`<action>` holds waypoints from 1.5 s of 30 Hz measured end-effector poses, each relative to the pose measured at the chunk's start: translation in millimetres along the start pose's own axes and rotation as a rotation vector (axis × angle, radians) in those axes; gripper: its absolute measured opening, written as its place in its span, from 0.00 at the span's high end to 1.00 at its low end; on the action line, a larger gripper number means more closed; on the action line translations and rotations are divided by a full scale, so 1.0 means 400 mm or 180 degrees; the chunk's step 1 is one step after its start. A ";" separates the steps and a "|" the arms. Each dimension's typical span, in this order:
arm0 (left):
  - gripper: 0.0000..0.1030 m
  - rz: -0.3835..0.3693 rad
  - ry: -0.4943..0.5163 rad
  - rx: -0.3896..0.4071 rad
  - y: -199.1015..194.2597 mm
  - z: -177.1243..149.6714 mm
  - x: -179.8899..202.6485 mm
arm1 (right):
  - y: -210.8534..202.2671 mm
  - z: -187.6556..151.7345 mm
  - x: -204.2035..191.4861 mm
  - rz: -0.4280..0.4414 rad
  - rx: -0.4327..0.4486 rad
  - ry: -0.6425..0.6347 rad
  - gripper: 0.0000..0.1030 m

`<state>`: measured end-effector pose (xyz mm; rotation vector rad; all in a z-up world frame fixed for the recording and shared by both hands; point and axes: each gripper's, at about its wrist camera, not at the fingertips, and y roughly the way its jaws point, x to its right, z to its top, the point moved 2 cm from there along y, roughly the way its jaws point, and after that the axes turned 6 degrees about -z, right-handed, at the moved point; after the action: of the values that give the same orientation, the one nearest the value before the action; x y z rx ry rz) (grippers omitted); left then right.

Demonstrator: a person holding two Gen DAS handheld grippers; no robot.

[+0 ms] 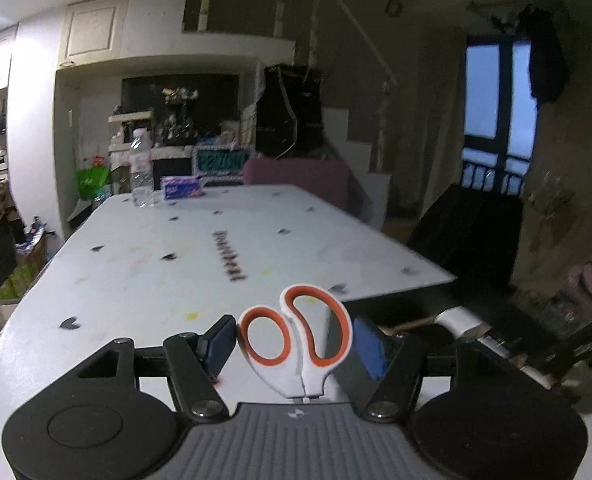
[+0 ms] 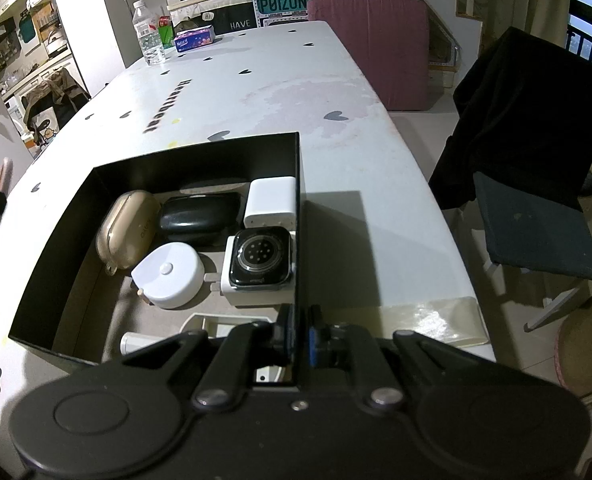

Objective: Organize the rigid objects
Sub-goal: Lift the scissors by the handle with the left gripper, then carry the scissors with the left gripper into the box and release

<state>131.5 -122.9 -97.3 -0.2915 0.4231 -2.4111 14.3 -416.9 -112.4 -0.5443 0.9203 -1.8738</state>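
White scissors with orange-lined handles (image 1: 307, 372) hang between the blue pads of my left gripper (image 1: 294, 344), which is shut on the two handle loops and holds them above the white table (image 1: 156, 272). Their blades are hidden under the gripper body. The open black box (image 2: 56, 248) stands at the table's near end, and my right gripper (image 2: 300, 340) is shut on its right wall. Inside lie a beige earbud case (image 2: 126, 230), a black case (image 2: 200, 216), a white charger (image 2: 270, 202), a smartwatch (image 2: 262, 258) on a white block and a round white tape measure (image 2: 170, 274).
A water bottle (image 2: 148, 34) and a purple tissue pack (image 2: 195, 39) stand at the table's far end. A pink padded chair (image 2: 369, 40) is behind the table, and a chair draped in black cloth (image 2: 527, 128) is at its right side. The table's right edge runs close to the box.
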 end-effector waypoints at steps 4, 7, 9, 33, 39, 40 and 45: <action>0.37 -0.0323 0.0027 0.0047 -0.007 0.030 0.063 | 0.000 0.000 0.000 0.0001 -0.0001 0.0002 0.92; 0.37 -0.0641 0.0153 -0.0077 0.019 0.036 0.121 | 0.000 0.000 0.000 0.0002 0.0000 0.0002 0.92; 0.37 -0.0767 0.0339 -0.0192 0.045 0.030 0.158 | 0.000 0.000 0.000 0.0002 -0.0001 0.0002 0.92; 0.37 -0.1278 0.1123 -0.1001 0.142 -0.047 0.198 | -0.001 0.002 -0.003 0.0000 -0.0001 -0.0003 0.92; 0.36 -0.1201 0.0889 -0.1163 0.146 -0.042 0.175 | -0.001 0.002 -0.003 0.0000 -0.0001 -0.0004 0.91; 0.31 -0.1241 0.0812 -0.1142 0.146 -0.042 0.170 | -0.001 0.002 -0.003 0.0001 -0.0002 -0.0004 0.91; 0.16 -0.1347 0.0498 -0.1108 0.140 -0.031 0.159 | -0.001 0.001 -0.003 -0.0001 -0.0001 -0.0004 0.91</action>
<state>111.9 -202.3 -123.4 -0.3759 0.9377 -2.7749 15.0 -415.9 -111.7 -0.5458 0.9196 -1.8734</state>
